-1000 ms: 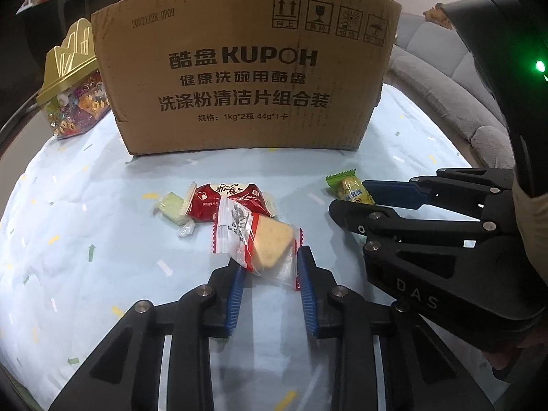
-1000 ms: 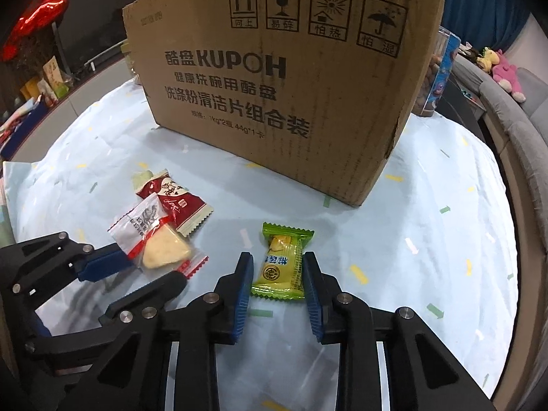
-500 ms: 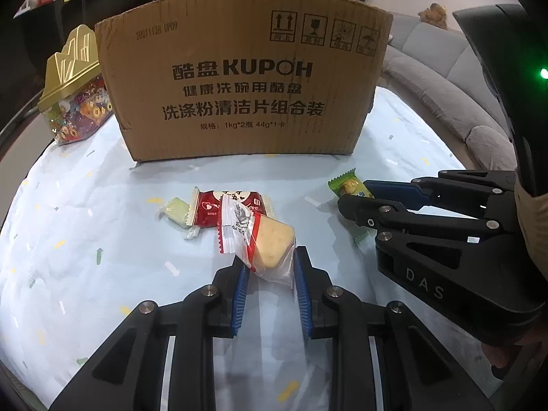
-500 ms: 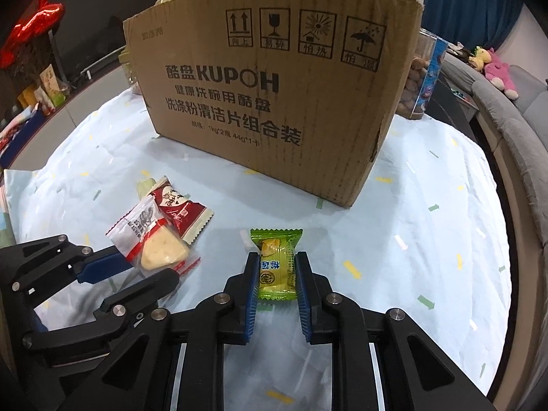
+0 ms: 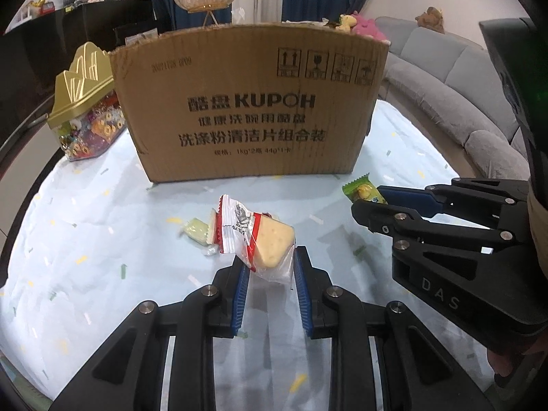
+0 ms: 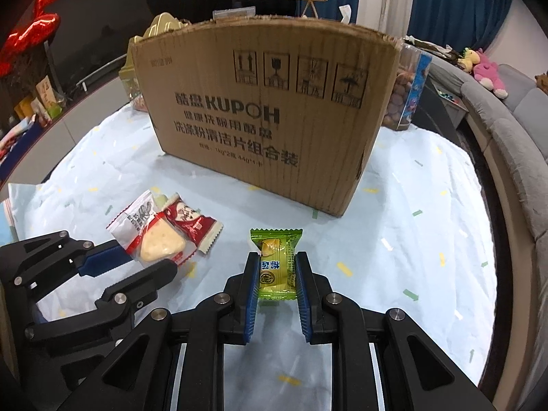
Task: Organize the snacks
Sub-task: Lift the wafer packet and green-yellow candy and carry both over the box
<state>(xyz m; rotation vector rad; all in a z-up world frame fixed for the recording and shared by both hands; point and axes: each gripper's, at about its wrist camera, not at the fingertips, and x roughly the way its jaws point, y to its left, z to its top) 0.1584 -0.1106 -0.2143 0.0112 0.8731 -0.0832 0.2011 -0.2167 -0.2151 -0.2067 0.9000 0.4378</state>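
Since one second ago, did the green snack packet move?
Yes. The green snack packet, clamped in the right hand-held gripper, has lifted off the tablecloth and now appears farther from the cardboard box.

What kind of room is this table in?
Most likely a home living room: a grey sofa curves beside the table, soft toys sit on it, and blue curtains hang behind.

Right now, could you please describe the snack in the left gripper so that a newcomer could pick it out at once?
Start at the big cardboard box on the pale tablecloth; in front of it, the left gripper is shut on the cracker packet. Unlike the red packet and the green candy, its wrapper is part white and red, part clear, showing a pale yellow cracker.
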